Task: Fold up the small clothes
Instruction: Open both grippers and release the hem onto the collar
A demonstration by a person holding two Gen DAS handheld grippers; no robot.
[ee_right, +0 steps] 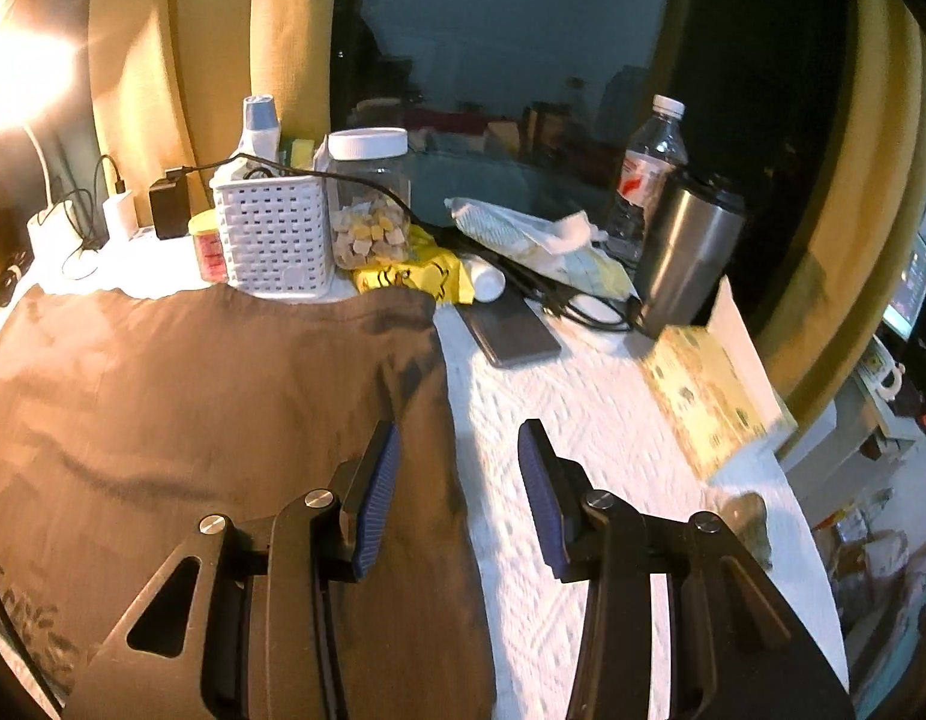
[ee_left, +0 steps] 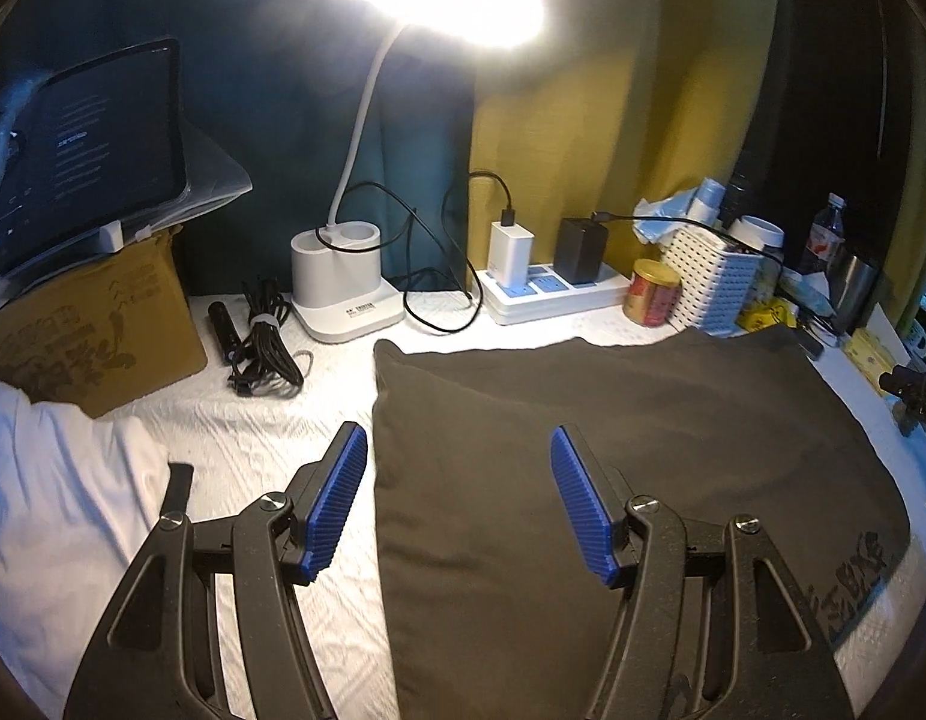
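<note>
Left claw [ee_left: 456, 483], nearest the lens, is spread wide with nothing between its blue pads; it straddles the left edge of the dark garment [ee_left: 613, 456]. One such garment lies flat on the white-covered counter [ee_left: 252, 438], printed lettering at its near right corner. Right claw [ee_right: 456, 474] is likewise spread and empty, straddling the garment's right edge.

Surroundings, left side: one white cloth [ee_left: 60, 504], one cardboard box [ee_left: 96, 324] carrying one tablet [ee_left: 84, 150], one bundled black cable [ee_left: 264, 342].

Along the far edge: one lit desk lamp [ee_left: 342, 282], one power strip [ee_left: 553, 294] with two chargers plugged in, one small tin [ee_left: 652, 291], and one white perforated basket [ee_right: 273, 234] touching the garment's far edge.

Right side: one lidded jar [ee_right: 369, 198], one water bottle [ee_right: 649, 168], one steel tumbler [ee_right: 691, 252], one phone [ee_right: 511, 330].
</note>
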